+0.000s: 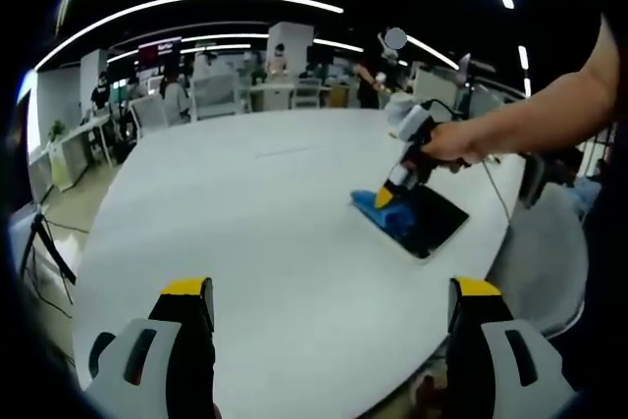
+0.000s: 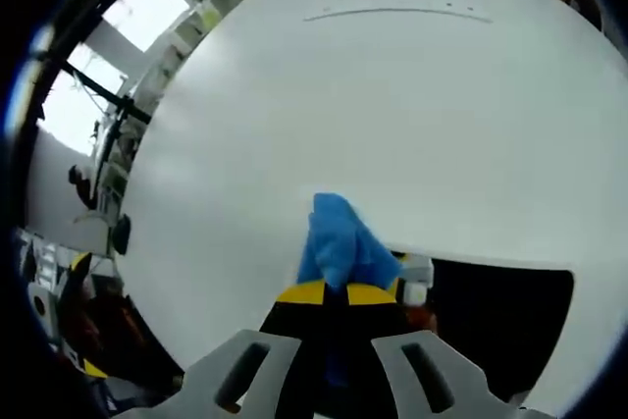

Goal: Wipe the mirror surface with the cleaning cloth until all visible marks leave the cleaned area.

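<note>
Right gripper view shows my right gripper [image 2: 339, 293] clamping the blue cleaning cloth [image 2: 339, 237] at the mirror [image 2: 500, 316] edge, wiping unfinished, left gripper [image 1: 329, 306] open.

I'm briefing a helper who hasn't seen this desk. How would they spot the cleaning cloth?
Start at the big white table. Near its right edge lies a flat dark mirror. The cleaning cloth is the bright blue bundle at the mirror's left end, pinched in the right claw, the one blue thing on the table.

Blue cloth [image 2: 339, 237], dark mirror [image 1: 424, 219], white table [image 1: 255, 233].
</note>
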Demonstrator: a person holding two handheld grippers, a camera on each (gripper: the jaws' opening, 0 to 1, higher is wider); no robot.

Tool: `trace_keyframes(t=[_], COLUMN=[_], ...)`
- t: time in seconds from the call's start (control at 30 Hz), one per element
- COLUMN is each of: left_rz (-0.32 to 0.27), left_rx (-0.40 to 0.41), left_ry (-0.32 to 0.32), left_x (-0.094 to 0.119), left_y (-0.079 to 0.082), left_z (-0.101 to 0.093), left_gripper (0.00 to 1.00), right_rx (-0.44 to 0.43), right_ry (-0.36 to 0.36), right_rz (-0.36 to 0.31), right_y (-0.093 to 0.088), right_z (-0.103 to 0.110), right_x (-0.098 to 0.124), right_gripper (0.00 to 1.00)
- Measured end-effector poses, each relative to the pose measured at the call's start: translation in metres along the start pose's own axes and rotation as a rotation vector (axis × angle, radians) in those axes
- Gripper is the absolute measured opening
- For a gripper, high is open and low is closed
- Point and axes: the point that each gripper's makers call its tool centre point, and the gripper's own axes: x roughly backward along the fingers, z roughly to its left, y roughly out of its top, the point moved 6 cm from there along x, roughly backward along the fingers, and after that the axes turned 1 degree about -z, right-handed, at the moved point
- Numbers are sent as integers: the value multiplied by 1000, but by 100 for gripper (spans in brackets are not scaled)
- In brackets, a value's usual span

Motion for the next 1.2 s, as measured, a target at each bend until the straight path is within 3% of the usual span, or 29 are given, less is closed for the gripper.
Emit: trace_keyframes(t=[0.33,0.5,0.57,0.63,0.73,0.93,1.1,1.2], left_rz=[1,-6,9,-46,-41,-51,-27,-33], left_rx=[0,3,-17,15,-21,-19,-7,-10], left_ry=[5,7,20,28,25,40,36,36], left_x=[3,5,0,-2,-6,-4,-2,4], left_y=[1,-2,-6,2,3,4,-4,3], left_z=[-1,1,4,3,0,-3,-6,-12], left_gripper=[99,99,99,99,99,99,99,99], right_rx=[11,-35,38,19,0,21,30,41], right_ry=[-4,18,5,11,20,24,14,-2], right_rz=[0,7,-9,-4,15,10,-26,-39], right_y=[1,1,1,1,3,3,-1,-2], right_z=[0,-4,-2,-1,-2,-2,-1,0], right_x=[-1,-2,-2,-2,-3,-4,-2,-2], right_gripper=[0,0,0,0,0,0,0,0])
